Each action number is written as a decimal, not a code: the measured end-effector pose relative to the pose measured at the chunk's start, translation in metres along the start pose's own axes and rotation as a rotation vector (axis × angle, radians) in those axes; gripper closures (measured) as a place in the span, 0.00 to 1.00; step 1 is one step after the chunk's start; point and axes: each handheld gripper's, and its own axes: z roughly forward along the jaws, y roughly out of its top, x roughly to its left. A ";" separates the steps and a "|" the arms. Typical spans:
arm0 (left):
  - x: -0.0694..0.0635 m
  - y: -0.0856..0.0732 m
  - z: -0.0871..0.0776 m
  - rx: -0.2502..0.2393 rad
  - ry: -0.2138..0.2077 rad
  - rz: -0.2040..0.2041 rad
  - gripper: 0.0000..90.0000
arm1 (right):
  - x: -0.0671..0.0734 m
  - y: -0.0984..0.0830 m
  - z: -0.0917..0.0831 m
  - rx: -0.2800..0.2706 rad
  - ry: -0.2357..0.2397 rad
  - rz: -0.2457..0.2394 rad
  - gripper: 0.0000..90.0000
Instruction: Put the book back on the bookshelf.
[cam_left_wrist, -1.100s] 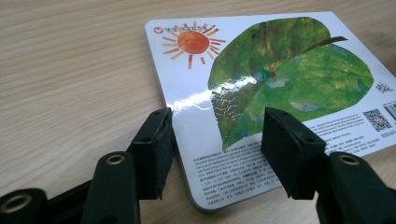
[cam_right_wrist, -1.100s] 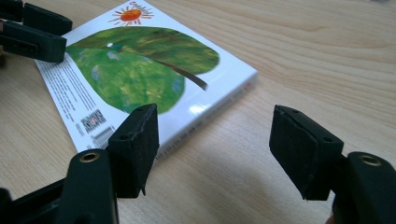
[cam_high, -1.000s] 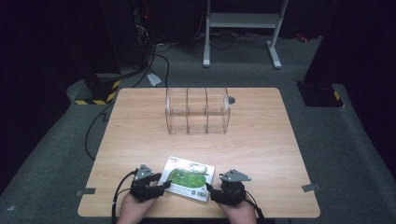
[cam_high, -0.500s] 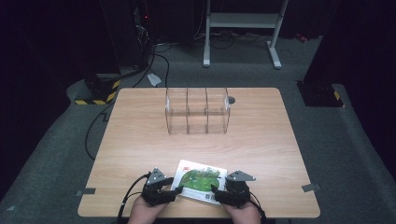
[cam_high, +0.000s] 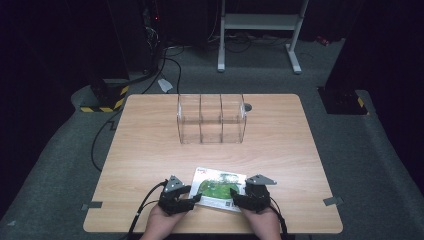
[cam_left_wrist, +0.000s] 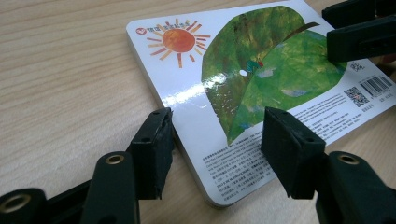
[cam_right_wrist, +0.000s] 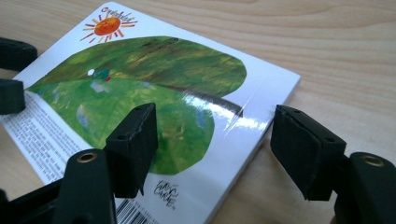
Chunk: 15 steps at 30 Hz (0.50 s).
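A board book (cam_high: 220, 186) lies flat near the table's front edge, its cover showing a green leaf and an orange sun. My left gripper (cam_high: 192, 200) is at the book's near left corner. In the left gripper view (cam_left_wrist: 217, 126) one jaw stands on the wood beside the book (cam_left_wrist: 243, 74) and the other hovers over its cover, open. My right gripper (cam_high: 235, 195) is at the book's right side. In the right gripper view (cam_right_wrist: 215, 126) its jaws straddle the right edge of the book (cam_right_wrist: 154, 84), open, with neither pad pressing.
A clear plastic organiser (cam_high: 211, 120) with three compartments stands at the back middle of the wooden table (cam_high: 150, 150). A small grey disc (cam_high: 248, 107) lies beside it. Cables trail from both grippers off the front edge.
The book has slid a little to the right and turned slightly. Both grippers moved right with it, the left one closing in on the book's left corner.
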 end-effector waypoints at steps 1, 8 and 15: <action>0.000 0.001 0.001 -0.003 0.001 -0.001 0.49 | -0.003 0.002 0.002 -0.002 -0.003 0.001 0.35; 0.001 0.005 0.007 -0.008 0.009 -0.006 0.48 | -0.013 -0.001 -0.006 0.000 -0.013 0.018 0.33; -0.001 0.008 0.009 0.006 0.012 0.009 0.43 | -0.008 -0.019 -0.023 0.023 0.016 0.019 0.32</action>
